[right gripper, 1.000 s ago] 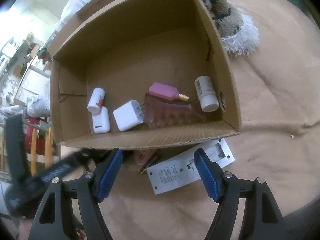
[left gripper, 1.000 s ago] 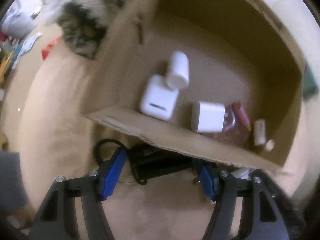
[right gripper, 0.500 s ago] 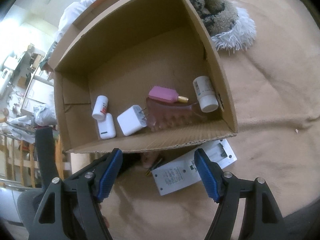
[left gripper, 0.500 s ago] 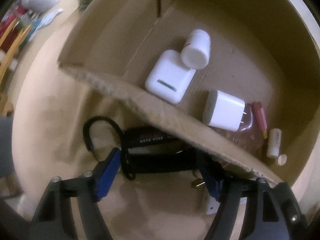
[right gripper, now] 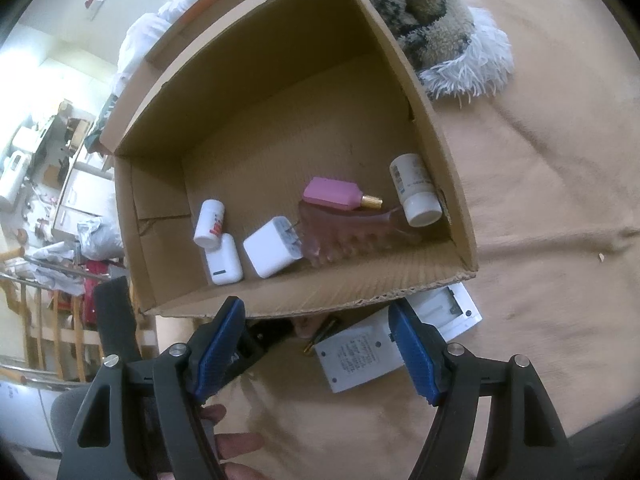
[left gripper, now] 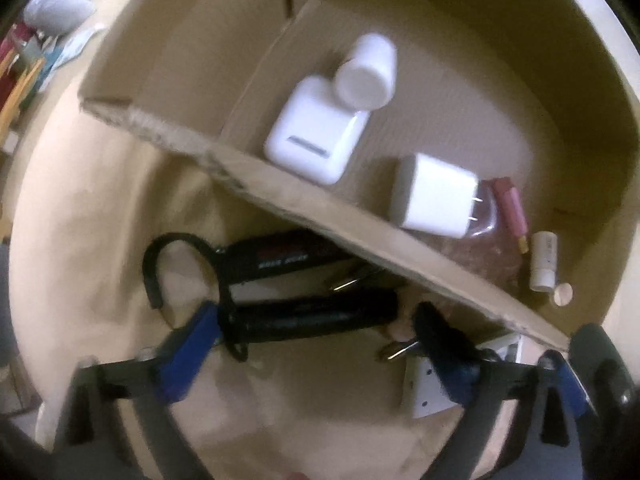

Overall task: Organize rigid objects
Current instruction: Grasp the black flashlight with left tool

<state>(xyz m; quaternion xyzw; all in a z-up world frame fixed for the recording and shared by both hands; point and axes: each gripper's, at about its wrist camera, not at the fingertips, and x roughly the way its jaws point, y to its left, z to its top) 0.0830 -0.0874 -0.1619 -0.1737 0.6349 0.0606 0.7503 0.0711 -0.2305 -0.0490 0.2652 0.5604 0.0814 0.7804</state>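
A cardboard box (right gripper: pixel 448 184) lies on a tan cloth and holds a white earbud case (right gripper: pixel 222 260), a white charger cube (right gripper: pixel 272 252), a small white bottle (right gripper: pixel 209 224), a pink bottle (right gripper: pixel 332 194), a pink comb (right gripper: pixel 352 232) and a white tube (right gripper: pixel 416 196). In the left wrist view the box wall (left gripper: pixel 360 232) is close in front. My left gripper (left gripper: pixel 316 334) is open around a black cylinder (left gripper: pixel 316 314) lying beside a black strapped device (left gripper: pixel 276 258) outside the box. My right gripper (right gripper: pixel 316 348) is open and empty above a white flat device (right gripper: pixel 360 356).
A furry patterned cushion (right gripper: pixel 432 32) lies behind the box on the right. A small gold-tipped item (left gripper: pixel 396 350) lies by the left gripper's right finger. Cluttered shelves and a chair (right gripper: pixel 52 312) stand off to the left.
My left gripper has moved forward and down so its fingers now flank the black cylinder. My right gripper has pulled back slightly; the box looks a little farther.
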